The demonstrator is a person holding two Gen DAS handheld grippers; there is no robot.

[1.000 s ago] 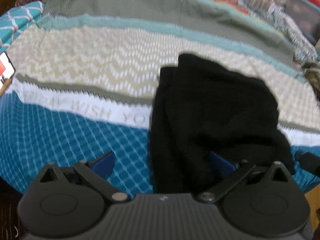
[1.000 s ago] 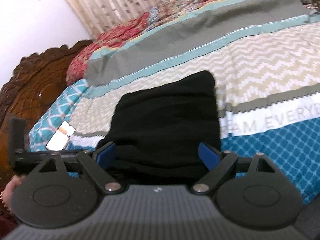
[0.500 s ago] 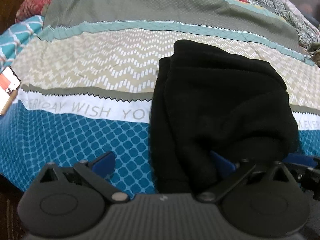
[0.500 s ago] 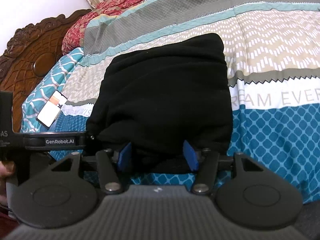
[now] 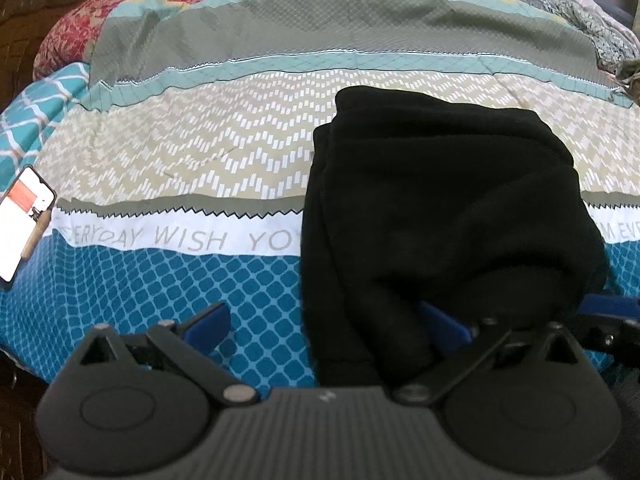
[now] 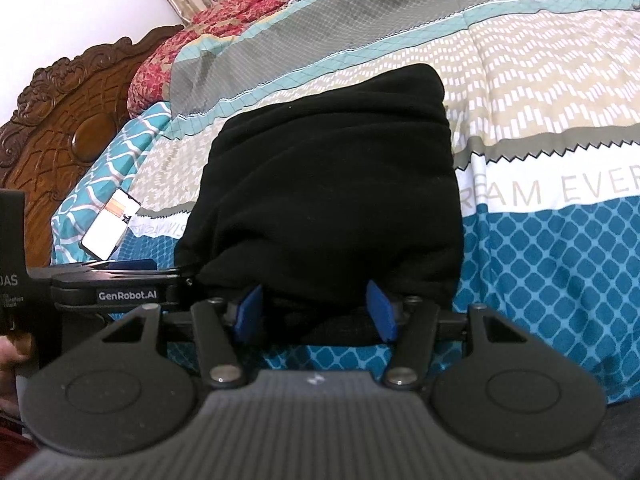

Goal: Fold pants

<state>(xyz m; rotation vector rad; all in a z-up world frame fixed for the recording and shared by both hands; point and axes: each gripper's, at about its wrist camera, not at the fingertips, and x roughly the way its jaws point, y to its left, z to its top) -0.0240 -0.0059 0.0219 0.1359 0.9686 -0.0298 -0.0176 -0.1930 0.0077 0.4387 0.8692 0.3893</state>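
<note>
The black fleece pants point(image 5: 440, 208) lie folded into a thick bundle on the striped, patterned quilted bedspread point(image 5: 200, 152), their near end at the bed's front edge over the blue diamond band. The bundle's far edge reaches the beige zigzag band; its left side shows stacked layers.

The right gripper point(image 6: 314, 312) has its blue pads point(image 6: 248, 312) at either side of the bundle's near fold. Its jaws have just been closing with that fold between them, and they now appear to press it from both sides. The left gripper point(image 5: 324, 328) stands wide apart, one blue pad over bare bedspread, the other tucked against the bundle's near edge; it clamps nothing.

To the left of the pants the bedspread lies bare and flat up to one lit smartphone point(image 5: 24, 224) near the bed's left edge. Beyond the pants the grey and teal bands run clear to a red patterned pillow point(image 6: 224, 32). A carved dark wooden headboard point(image 6: 60, 120) closes off the left end in the right wrist view.

One pair of pants, two grippers, one phone.
</note>
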